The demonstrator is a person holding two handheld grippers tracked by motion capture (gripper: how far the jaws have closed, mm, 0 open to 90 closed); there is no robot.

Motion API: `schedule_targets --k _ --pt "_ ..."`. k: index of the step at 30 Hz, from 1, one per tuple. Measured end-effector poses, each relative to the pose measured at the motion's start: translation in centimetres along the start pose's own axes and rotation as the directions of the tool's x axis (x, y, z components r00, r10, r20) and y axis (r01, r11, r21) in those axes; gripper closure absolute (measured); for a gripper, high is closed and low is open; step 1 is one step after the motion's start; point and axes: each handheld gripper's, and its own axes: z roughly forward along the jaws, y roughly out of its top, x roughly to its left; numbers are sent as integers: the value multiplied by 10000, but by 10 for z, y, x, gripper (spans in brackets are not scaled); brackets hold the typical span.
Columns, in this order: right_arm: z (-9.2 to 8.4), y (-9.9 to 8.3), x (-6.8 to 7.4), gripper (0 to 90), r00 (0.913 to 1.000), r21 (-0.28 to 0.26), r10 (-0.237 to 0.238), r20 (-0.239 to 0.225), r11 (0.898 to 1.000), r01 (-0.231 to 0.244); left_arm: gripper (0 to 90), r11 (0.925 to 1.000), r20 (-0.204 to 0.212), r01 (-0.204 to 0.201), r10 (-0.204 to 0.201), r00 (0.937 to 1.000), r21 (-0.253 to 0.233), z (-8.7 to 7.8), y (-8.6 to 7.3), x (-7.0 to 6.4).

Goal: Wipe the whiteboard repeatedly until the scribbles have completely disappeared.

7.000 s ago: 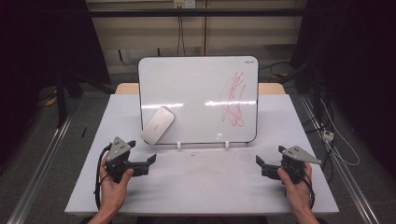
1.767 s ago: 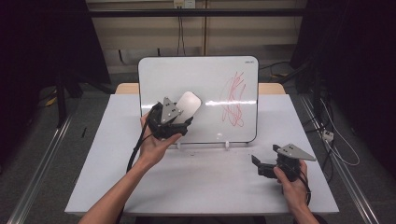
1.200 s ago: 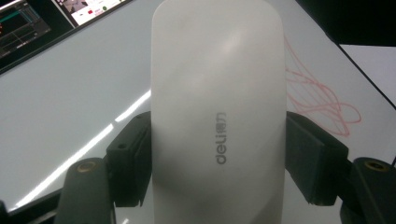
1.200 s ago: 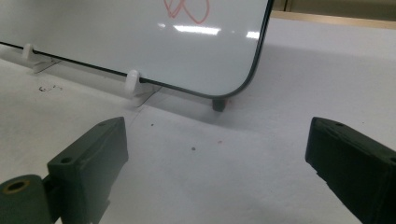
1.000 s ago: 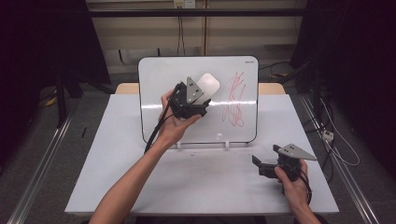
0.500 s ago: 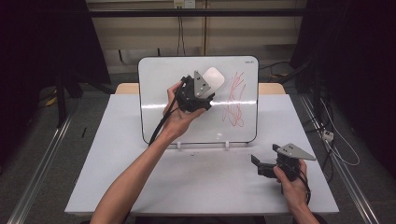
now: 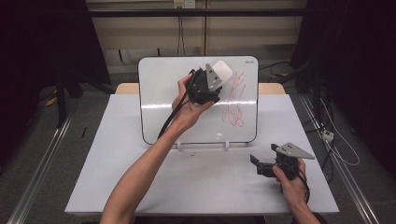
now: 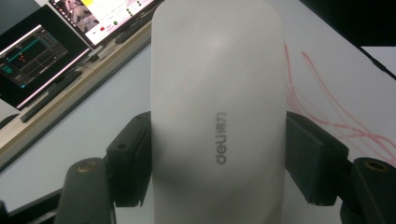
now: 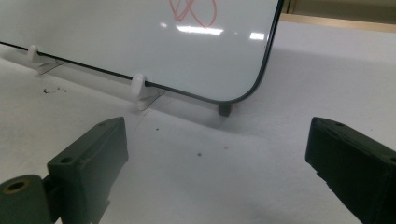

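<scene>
A white whiteboard (image 7: 168,102) stands propped on the table, with red scribbles (image 7: 235,98) on its right half. My left gripper (image 7: 218,80) is raised in front of the board's upper middle, shut on a white eraser (image 7: 222,72) just left of the scribbles. In the left gripper view the eraser (image 8: 217,112) sits between both black pads (image 8: 133,156), and the red scribbles (image 8: 336,107) lie to its right. My right gripper (image 7: 258,164) rests low on the table at the right, open with nothing between its jaws. The right gripper view looks at the whiteboard's lower corner (image 9: 252,88).
The board rests in small white clips (image 7: 227,144) on the white table (image 7: 102,168). A cable (image 7: 170,119) trails down from the left gripper. Metal rails (image 7: 37,172) run along both sides of the table, and loose cables (image 7: 336,144) lie on the floor at the right.
My left gripper has carried the eraser up and to the right across the board, toward the red scribbles. The right gripper has stayed where it was.
</scene>
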Motion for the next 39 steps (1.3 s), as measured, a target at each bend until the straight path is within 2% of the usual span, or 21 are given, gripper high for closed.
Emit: schedule_targets --k 7,10,13,15,20,25,33,39 --pt "-1 -1 0 59 10000 -72 -68 -45 10000 68 311 9997 -90 -186 187 9998 136 13 5 -5" --pt "-2 -1 -1 59 10000 -62 -59 -28 10000 59 311 9999 -185 -164 165 9997 38 18 5 -7" --pt "-4 -2 -1 59 10000 -80 -16 34 10000 16 311 9994 -267 -331 328 9991 -88 21 6 -9" --pt "-4 -2 -2 59 10000 -57 -28 50 10000 29 311 9986 -393 -512 507 9979 -111 23 6 -11" --pt "-4 -2 -2 59 9999 -57 -67 74 10000 68 311 9978 -582 -647 638 9963 -138 26 6 -14" --pt "-4 -2 -1 60 10000 -53 -27 63 10000 28 311 9978 -910 -630 609 9940 -209 31 4 -18" --pt "-4 -3 -2 60 10000 -46 -15 24 10000 16 312 9984 -954 -558 543 9940 -134 32 4 -19" --pt "-4 -2 -1 61 10000 -35 -16 27 10000 16 311 9975 -855 -701 700 9939 18 34 1 -29"
